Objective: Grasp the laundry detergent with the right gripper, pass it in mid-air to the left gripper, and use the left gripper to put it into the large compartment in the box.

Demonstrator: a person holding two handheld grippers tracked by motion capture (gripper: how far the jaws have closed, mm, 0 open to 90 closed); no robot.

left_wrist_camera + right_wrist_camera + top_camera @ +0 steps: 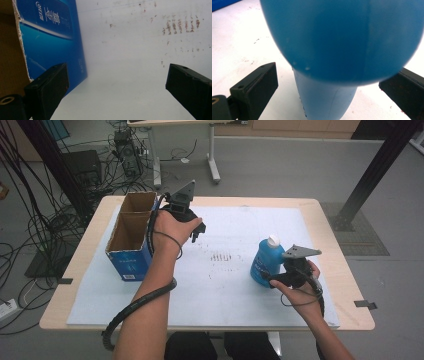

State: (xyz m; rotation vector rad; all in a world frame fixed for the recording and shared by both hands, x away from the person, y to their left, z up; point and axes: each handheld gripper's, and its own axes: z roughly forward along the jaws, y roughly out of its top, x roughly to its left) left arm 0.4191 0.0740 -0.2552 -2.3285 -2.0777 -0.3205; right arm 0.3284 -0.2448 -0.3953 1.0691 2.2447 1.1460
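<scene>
A blue bottle (263,262) with a white cap (273,240) stands on the white mat (225,285) at the right. My right gripper (266,276) is open around the bottle's lower part. In the right gripper view the bottle (337,40) looms close between the two black jaws, and there are gaps beside its narrow part. My left gripper (197,233) is held above the mat beside an open blue cardboard box (131,236). In the left gripper view it (117,87) is open wide with nothing between the jaws, and the box's blue wall (52,40) is at the left.
The mat carries brown smudge marks (223,256) in its middle, which appear again as smudge marks (180,25) in the left gripper view. The wooden table (327,220) is edged by floor with cables (45,220) at the left. A black frame post (380,165) stands at the far right.
</scene>
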